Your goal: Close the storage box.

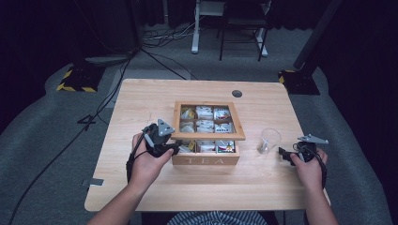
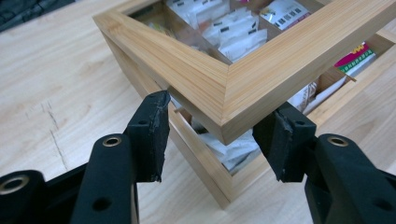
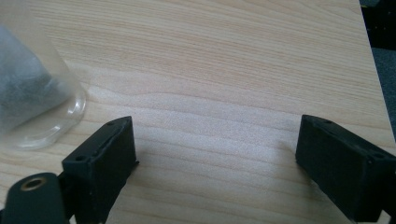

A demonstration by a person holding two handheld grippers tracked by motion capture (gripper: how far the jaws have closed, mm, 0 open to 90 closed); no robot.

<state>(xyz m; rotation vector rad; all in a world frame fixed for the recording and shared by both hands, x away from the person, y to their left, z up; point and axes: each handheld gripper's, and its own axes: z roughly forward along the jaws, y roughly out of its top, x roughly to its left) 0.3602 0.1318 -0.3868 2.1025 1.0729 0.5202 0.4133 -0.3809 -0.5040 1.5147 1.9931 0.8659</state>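
Observation:
A wooden tea box marked TEA stands mid-table, with several tea bags in its compartments. Its glass-paned lid is tilted up at the front. My left gripper is at the lid's front left corner. In the left gripper view the jaws straddle that corner of the lid, pads against its two edges, above the box wall. My right gripper rests open on the table, just right of a clear glass cup. The cup stands left of the open right gripper.
The light wooden table has a round cable hole at the back. Bare tabletop lies to the box's left and in front of it. Cables, a chair base and yellow-black stand feet are on the grey floor beyond.

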